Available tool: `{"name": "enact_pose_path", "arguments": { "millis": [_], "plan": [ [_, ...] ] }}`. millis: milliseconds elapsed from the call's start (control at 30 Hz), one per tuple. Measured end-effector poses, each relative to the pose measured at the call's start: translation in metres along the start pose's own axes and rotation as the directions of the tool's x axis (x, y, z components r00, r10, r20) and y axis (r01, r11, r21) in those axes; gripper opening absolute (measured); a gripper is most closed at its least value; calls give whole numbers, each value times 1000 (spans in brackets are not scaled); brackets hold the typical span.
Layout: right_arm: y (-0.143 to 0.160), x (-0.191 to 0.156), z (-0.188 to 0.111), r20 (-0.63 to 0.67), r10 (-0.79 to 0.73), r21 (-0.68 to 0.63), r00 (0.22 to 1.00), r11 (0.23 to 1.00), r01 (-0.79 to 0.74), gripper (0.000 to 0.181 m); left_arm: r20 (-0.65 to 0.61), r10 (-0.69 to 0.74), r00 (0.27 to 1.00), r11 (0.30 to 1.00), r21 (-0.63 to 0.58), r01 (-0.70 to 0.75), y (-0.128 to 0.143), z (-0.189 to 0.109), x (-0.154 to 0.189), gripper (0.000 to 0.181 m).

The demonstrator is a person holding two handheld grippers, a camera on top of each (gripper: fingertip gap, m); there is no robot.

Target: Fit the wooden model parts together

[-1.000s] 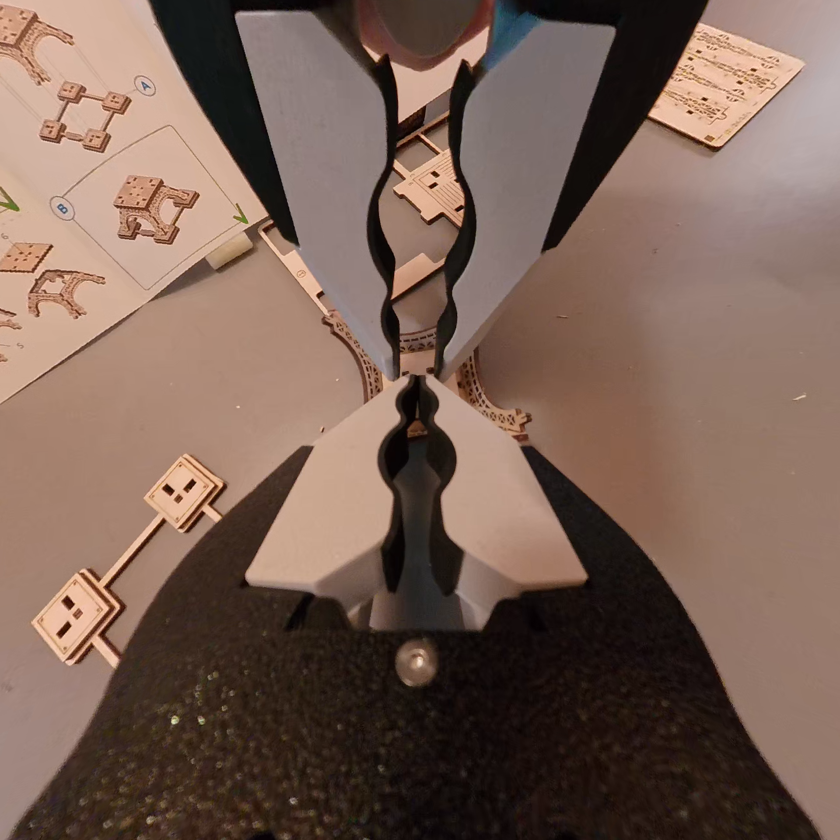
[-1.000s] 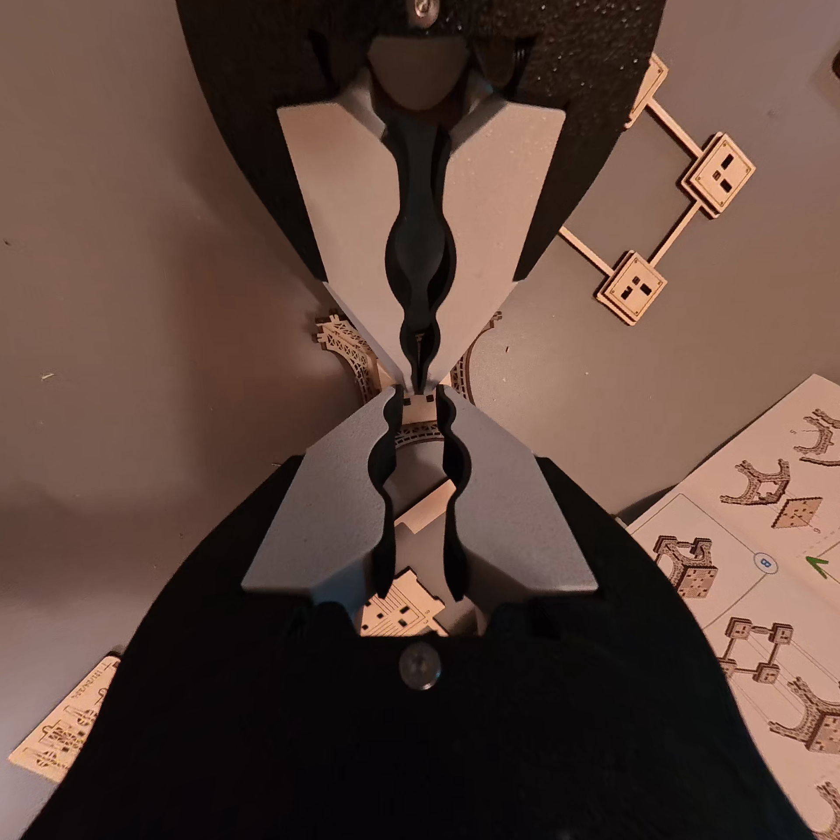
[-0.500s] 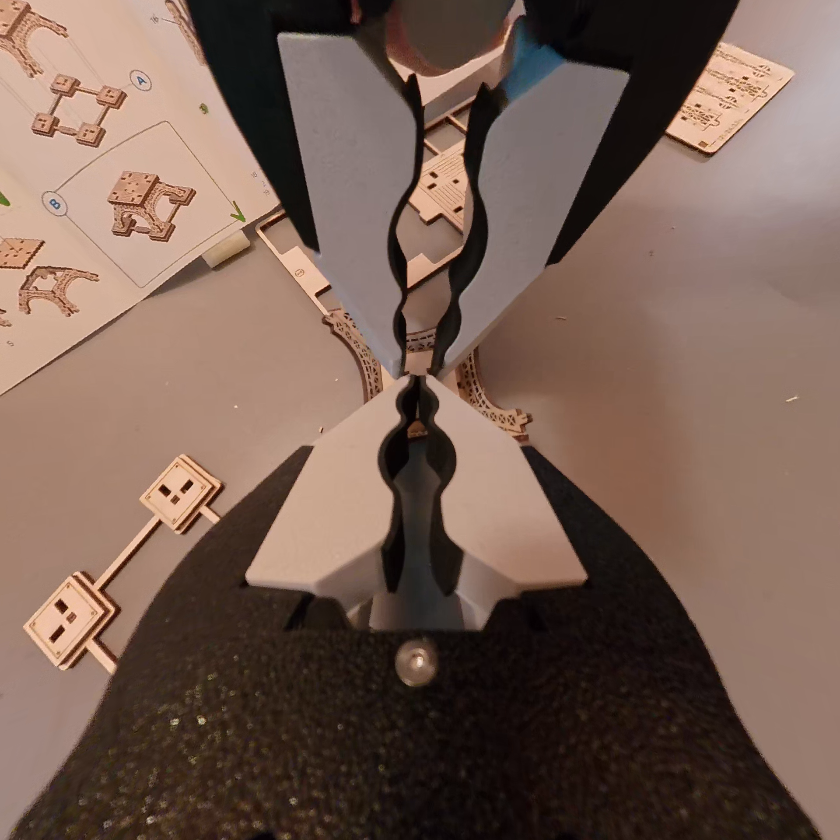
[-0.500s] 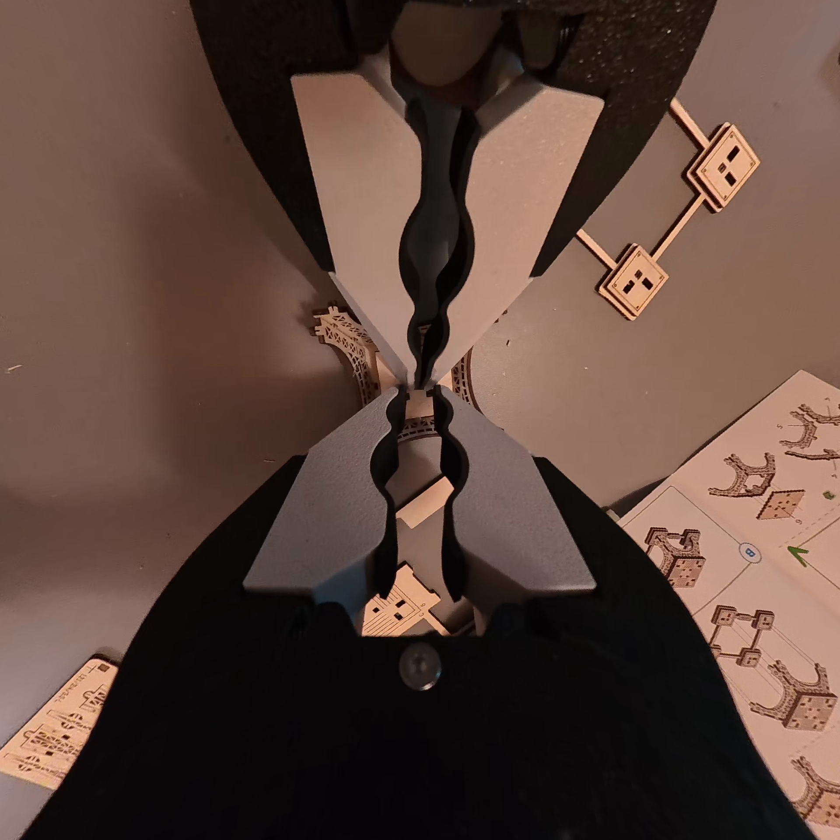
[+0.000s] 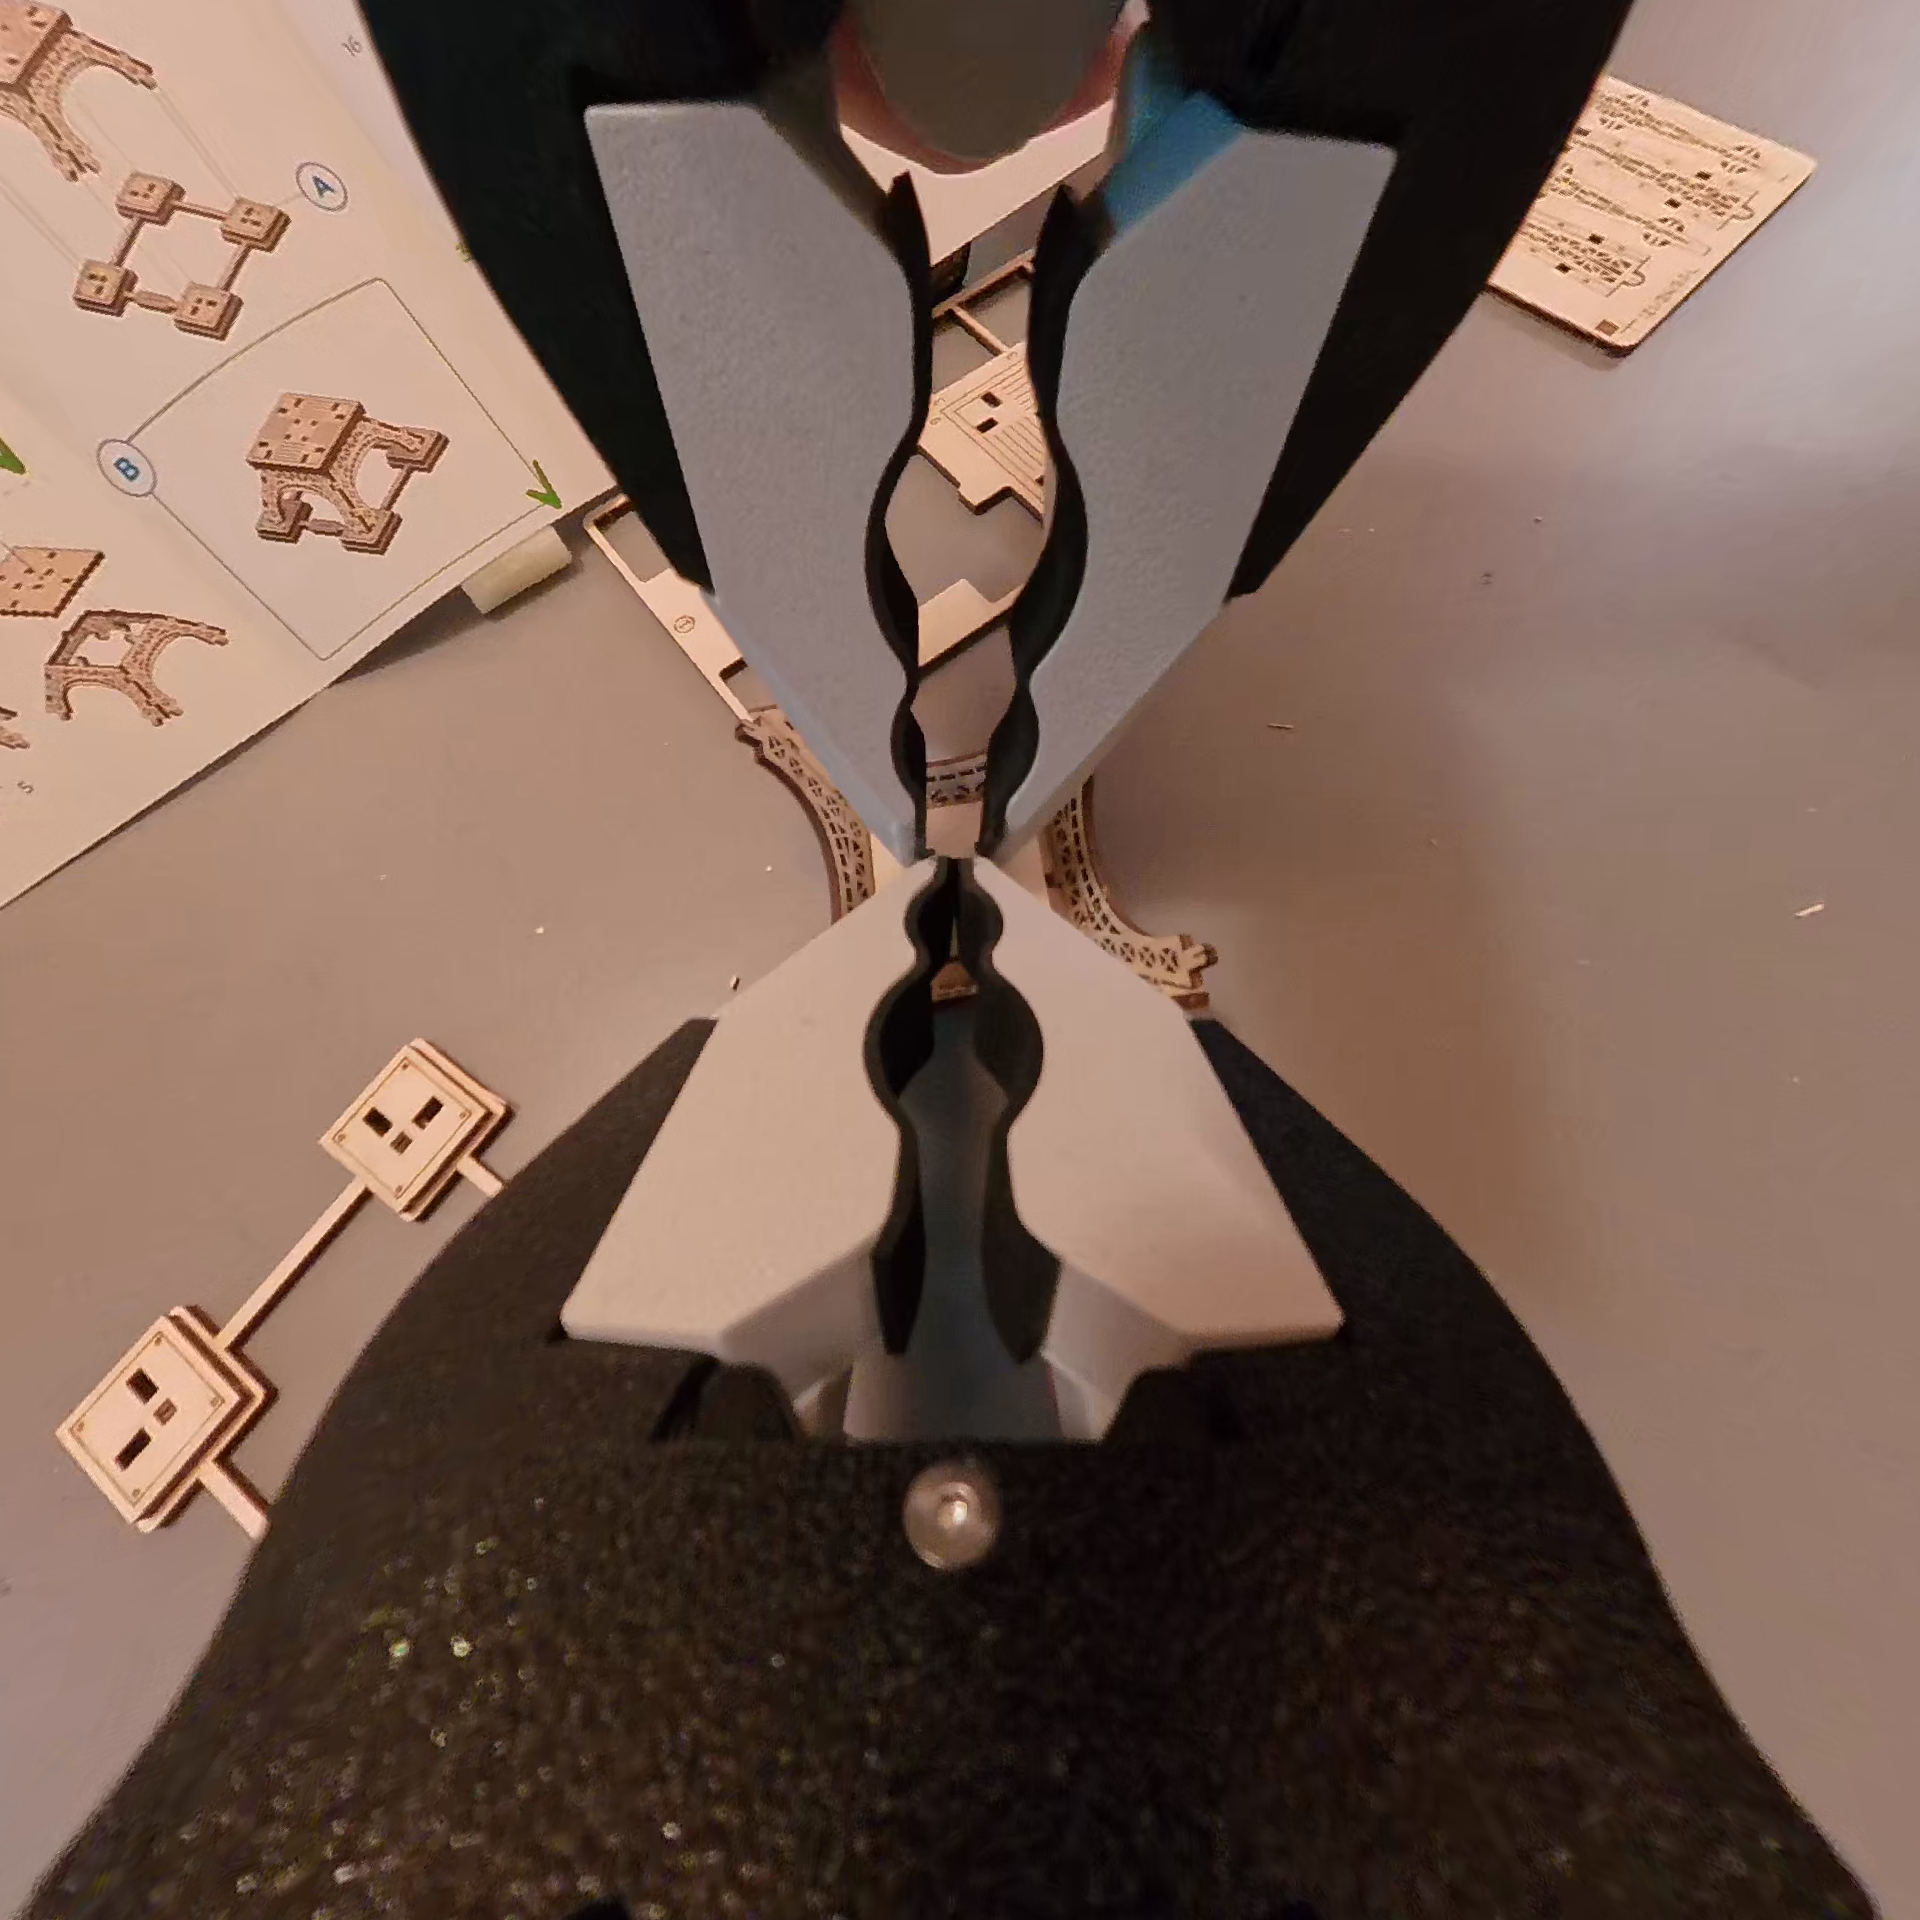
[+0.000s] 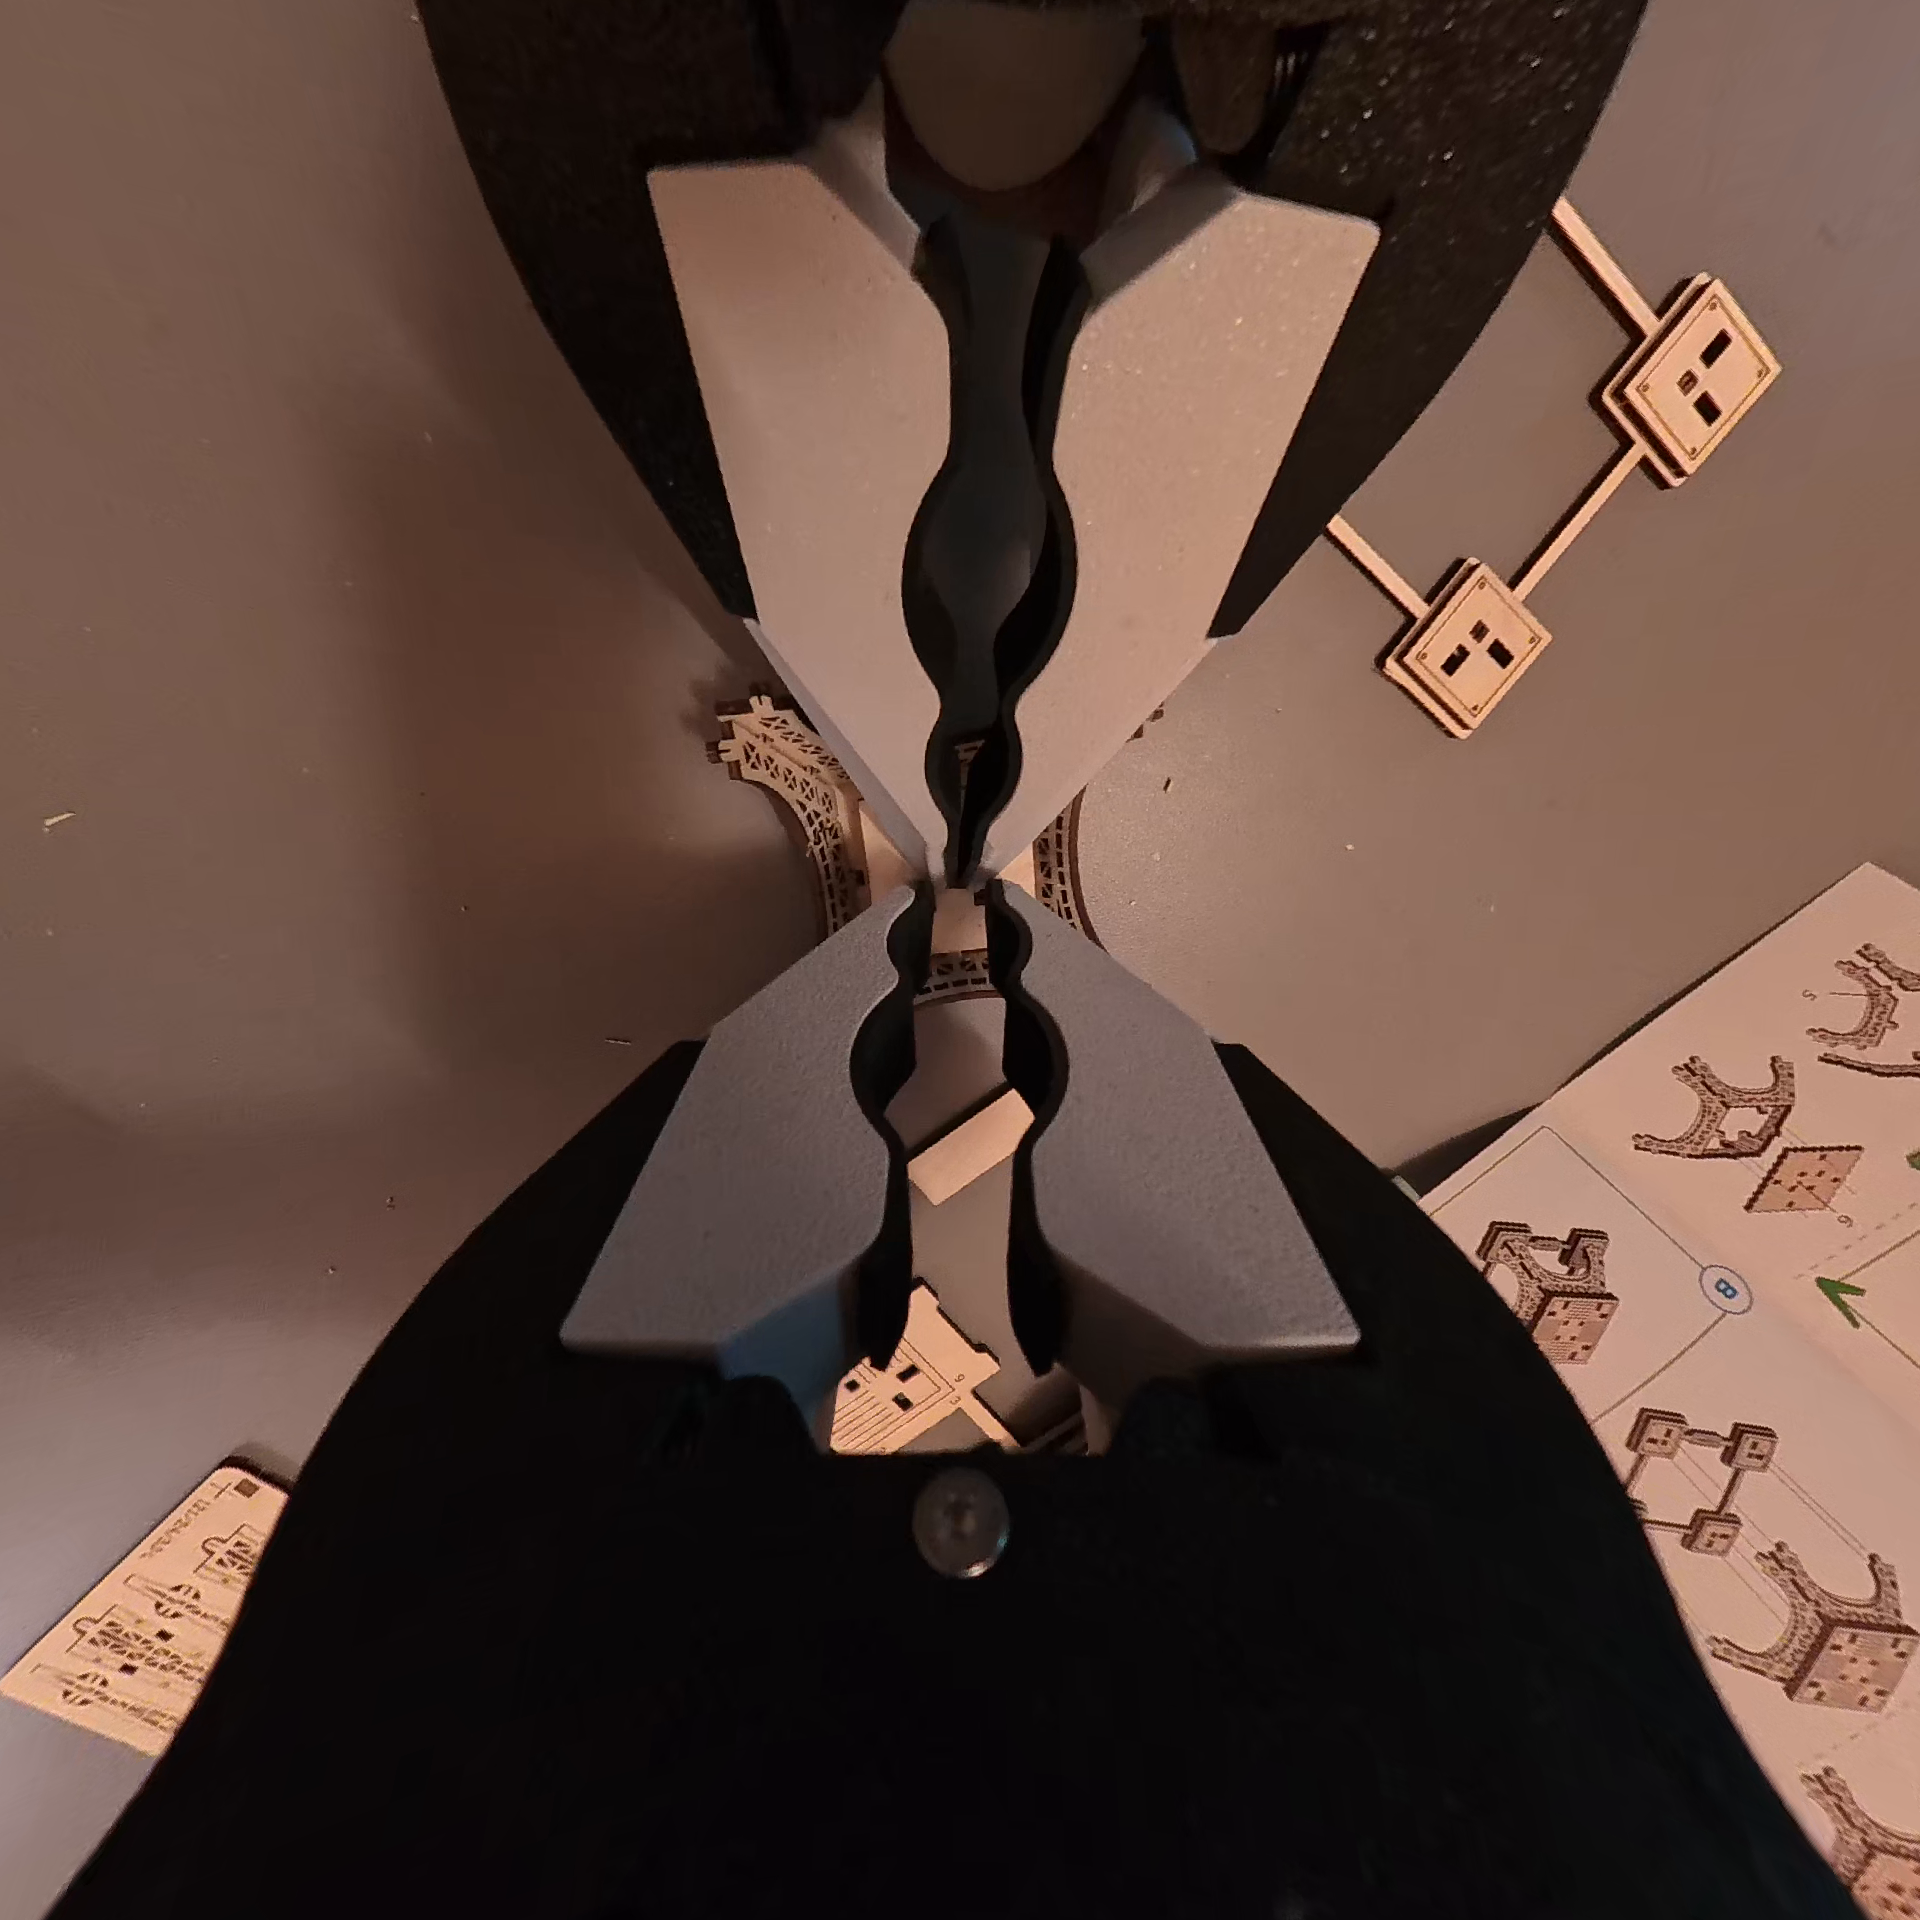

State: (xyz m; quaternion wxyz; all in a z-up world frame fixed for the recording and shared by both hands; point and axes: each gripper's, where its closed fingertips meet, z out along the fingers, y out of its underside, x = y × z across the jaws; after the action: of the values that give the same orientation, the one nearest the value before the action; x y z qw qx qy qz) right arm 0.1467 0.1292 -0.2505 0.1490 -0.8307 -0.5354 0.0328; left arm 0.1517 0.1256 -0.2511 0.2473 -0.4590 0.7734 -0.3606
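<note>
**Two grippers meeting over an arched wooden piece**

Grey and dimly lit, the surface [image 5: 1507, 727] is carrying scattered wooden model parts, with an illustrated instruction sheet [image 5: 208, 468] lying open at one side. No box, tray or other container is showing in either view, so every loose part is sitting directly on the surface.

Both grippers are meeting tip to tip over a lattice arch piece [image 5: 1117, 914], whose curved legs are spreading out on both sides beneath the tips. The left gripper [image 5: 951, 878] is holding its fingers [image 5: 790, 1143] pressed nearly together at the tips, apparently pinching a thin edge of wood there, though the contact is too small to confirm. The right gripper [image 6: 956, 904] is holding its fingers [image 6: 769, 1164] a little apart, with a small pale wooden tab [image 6: 958, 925] sitting between their tips; whether they are clamping it is unclear.

By my judgement, the step in hand is seating that tab into the arch piece. The next move probably calls for steady, aligned pressure from both sides, since the lattice looks thin and likely to snap if twisted.

A frame of square slotted plates [image 5: 405, 1127] joined by thin bars is lying well apart, and a flat sheet of uncut parts [image 5: 1642, 218] is resting farther off, both untouched.
</note>
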Motion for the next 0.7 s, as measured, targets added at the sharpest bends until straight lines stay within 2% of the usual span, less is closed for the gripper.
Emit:
{"name": "enact_pose_path", "arguments": {
  "millis": [267,700],
  "plan": [
    [-8,0,-3,-25,59,107,998,993,-56,16,-2,-3,1000,1000,0,3,0,0,0,0],
    [-5,-1,0,-27,57,66,998,996,-55,15,-2,-1,1000,1000,0,1,0,0,0,0]
  ]
}}
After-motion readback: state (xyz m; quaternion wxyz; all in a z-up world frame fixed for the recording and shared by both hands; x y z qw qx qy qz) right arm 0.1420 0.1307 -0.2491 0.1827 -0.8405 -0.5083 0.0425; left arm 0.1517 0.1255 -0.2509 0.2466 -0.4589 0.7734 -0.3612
